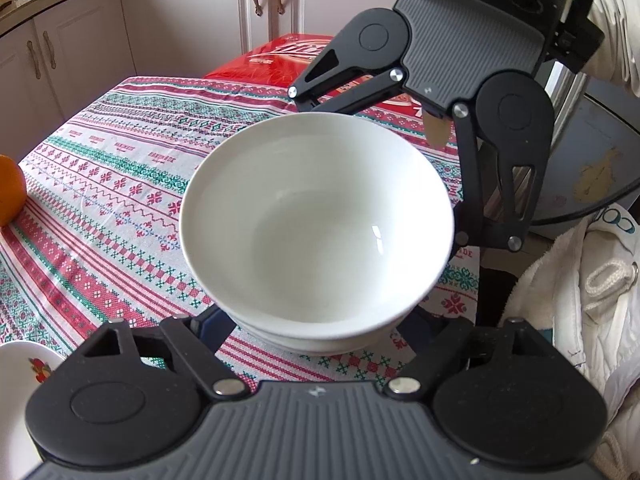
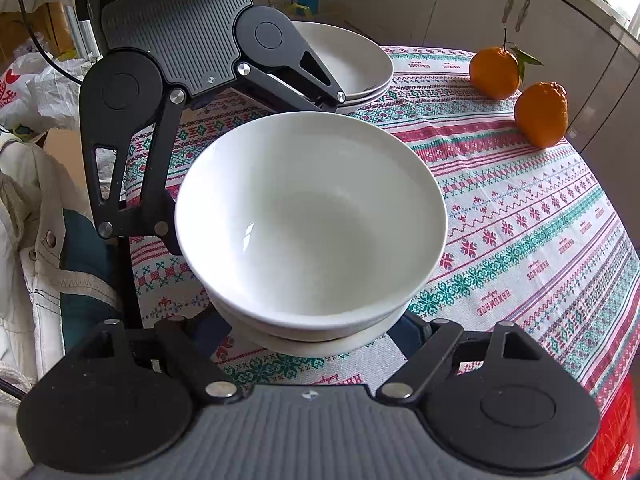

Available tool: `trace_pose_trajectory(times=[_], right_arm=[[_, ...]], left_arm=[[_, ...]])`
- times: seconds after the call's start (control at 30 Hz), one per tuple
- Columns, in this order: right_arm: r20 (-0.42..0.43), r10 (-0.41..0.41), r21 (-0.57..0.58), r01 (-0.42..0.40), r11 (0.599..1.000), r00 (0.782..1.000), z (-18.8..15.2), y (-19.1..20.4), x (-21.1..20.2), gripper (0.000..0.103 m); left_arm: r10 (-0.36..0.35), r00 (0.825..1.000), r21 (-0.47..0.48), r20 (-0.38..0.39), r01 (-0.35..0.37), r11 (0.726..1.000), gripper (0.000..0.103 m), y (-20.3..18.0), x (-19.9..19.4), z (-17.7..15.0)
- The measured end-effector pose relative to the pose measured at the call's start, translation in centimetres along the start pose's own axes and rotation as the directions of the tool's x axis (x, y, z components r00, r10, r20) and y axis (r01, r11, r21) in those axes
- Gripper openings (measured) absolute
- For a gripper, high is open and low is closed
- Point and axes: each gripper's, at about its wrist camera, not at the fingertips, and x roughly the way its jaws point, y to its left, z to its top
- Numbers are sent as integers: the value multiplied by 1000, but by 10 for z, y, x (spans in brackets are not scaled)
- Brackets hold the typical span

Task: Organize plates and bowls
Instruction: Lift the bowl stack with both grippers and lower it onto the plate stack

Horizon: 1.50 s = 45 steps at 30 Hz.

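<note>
White bowl (image 1: pixel 316 228) hides both hand-held grippers' fingertips.

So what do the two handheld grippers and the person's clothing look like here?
Both grippers, left gripper and right gripper, share one build: matte black linkage arms with silver pivot pins, round black hubs and a grey ribbed centre plate. A thin black cable trails behind the left one. The person wears a cream sleeve.

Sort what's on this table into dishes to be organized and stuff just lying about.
For the job: white bowl nested on another dish, flanked by both tongs; stack of white plates; patterned dish at the edge.

Lying about: two oranges, red box, white jacket.
</note>
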Motion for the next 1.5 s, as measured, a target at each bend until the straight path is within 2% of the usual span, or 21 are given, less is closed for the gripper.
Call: trace_pose_trajectory(times=[0.37, 0.8, 0.97, 1.23, 1.5], right_arm=[[16, -9, -41, 10, 999, 1000, 18, -1, -13, 87], [46, 15, -165, -7, 986, 999, 73, -5, -10, 87], [59, 42, -227, -28, 974, 997, 100, -5, -2, 87], [83, 77, -331, -45, 943, 994, 150, -9, 20, 87], [76, 124, -360, -88, 929, 989, 183, -12, 63, 87]], left_arm=[[35, 999, -18, 25, -35, 999, 85, 6, -25, 3], [133, 990, -98, 39, -129, 987, 85, 24, -71, -12], [186, 982, -148, 33, -179, 973, 85, 35, -91, -24], [295, 955, -220, -2, -288, 932, 85, 58, -120, -46], [339, 938, -266, -79, -347, 899, 85, 82, -123, -74]])
